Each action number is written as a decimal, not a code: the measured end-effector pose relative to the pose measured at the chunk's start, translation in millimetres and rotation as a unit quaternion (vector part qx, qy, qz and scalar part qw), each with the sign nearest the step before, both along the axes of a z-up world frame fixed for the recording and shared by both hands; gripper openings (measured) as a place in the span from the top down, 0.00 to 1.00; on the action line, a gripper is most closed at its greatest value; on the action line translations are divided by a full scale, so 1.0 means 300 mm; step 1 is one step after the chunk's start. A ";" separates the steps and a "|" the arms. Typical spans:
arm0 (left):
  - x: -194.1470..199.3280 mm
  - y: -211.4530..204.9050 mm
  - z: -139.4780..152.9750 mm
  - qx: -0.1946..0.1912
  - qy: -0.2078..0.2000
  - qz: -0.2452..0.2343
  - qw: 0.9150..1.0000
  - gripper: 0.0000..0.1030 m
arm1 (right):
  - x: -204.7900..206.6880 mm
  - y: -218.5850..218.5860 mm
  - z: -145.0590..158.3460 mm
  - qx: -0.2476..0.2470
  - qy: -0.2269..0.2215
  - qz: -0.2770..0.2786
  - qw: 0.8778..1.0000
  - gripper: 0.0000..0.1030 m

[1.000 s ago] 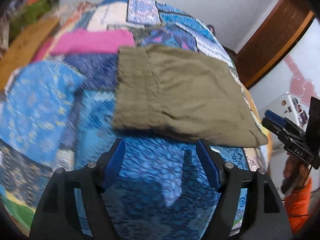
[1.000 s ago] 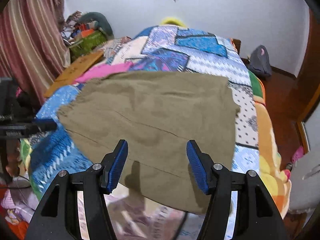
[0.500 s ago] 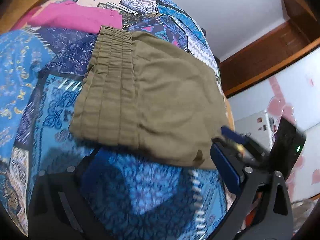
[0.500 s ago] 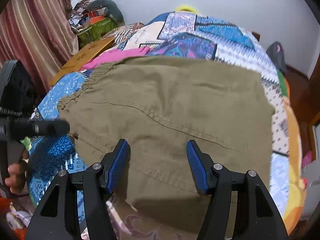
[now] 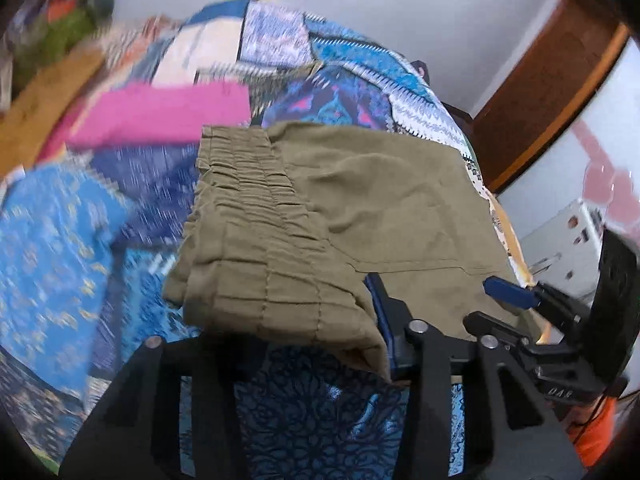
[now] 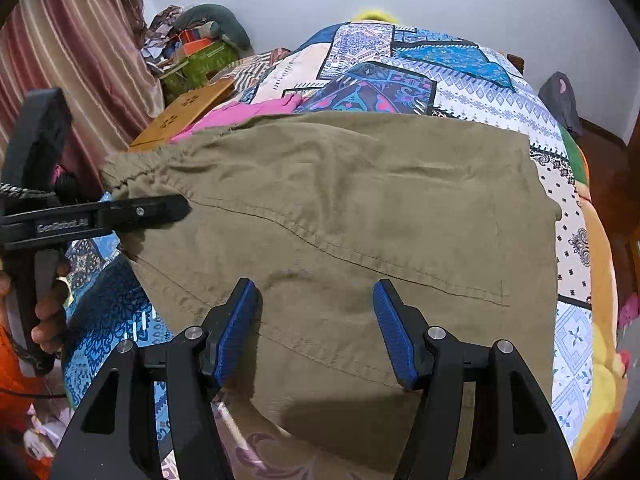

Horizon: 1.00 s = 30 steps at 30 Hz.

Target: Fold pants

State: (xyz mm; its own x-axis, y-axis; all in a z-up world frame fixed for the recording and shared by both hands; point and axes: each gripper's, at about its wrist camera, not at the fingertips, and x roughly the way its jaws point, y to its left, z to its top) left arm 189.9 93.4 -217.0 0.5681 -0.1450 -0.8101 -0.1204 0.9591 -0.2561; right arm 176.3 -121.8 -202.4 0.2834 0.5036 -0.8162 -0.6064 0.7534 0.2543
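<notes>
The olive-green pants point(image 6: 360, 216) lie folded flat on the patchwork bedspread point(image 6: 432, 68), elastic waistband point(image 5: 248, 216) to the left. In the left wrist view the pants point(image 5: 380, 208) have their near waistband corner draped over my left gripper point(image 5: 280, 344); its jaws stand wide apart around that corner, one blue pad point(image 5: 380, 312) showing. My right gripper point(image 6: 316, 328) is open, its blue pads point(image 6: 236, 324) over the near edge of the pants. The left gripper also shows in the right wrist view point(image 6: 160, 210), at the waistband. The right gripper shows at the right in the left wrist view point(image 5: 516, 296).
A pink garment point(image 5: 160, 112) lies beyond the waistband. A cardboard piece point(image 6: 184, 114) and a clutter pile point(image 6: 196, 52) sit at the bed's far left by a curtain point(image 6: 72, 64). A wooden door frame point(image 5: 548, 80) stands right. The bed's right edge drops off point(image 6: 600, 280).
My left gripper has moved in under the waistband corner, which now lies over it. My right gripper has closed in over the near edge. Both stay open.
</notes>
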 end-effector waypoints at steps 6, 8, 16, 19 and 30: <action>-0.048 -0.015 0.096 0.071 -0.048 0.004 0.996 0.72 | 0.036 0.031 0.101 0.049 -0.014 -0.008 0.999 0.44; -0.079 0.002 0.138 0.075 -0.065 0.009 0.995 0.74 | 0.047 0.066 0.120 0.054 -0.022 -0.012 0.998 0.44; -0.193 -0.010 0.249 0.121 -0.110 0.007 0.986 0.77 | -0.021 0.296 0.054 0.008 -0.005 0.082 0.997 0.48; -0.196 -0.044 0.247 0.138 -0.112 0.002 0.984 0.77 | -0.046 0.328 0.022 0.002 0.006 0.099 0.995 0.50; -0.213 -0.139 0.307 0.187 -0.137 -0.023 0.973 0.77 | -0.073 -0.002 0.124 -0.005 -0.044 0.008 0.999 0.50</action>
State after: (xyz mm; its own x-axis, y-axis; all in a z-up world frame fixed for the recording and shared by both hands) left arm 125.9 51.6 -125.0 0.7704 0.0992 -0.6298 -0.0509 0.9942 0.0944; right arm 154.4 -122.3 -165.2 0.3459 0.5010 -0.7933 -0.6375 0.7459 0.1931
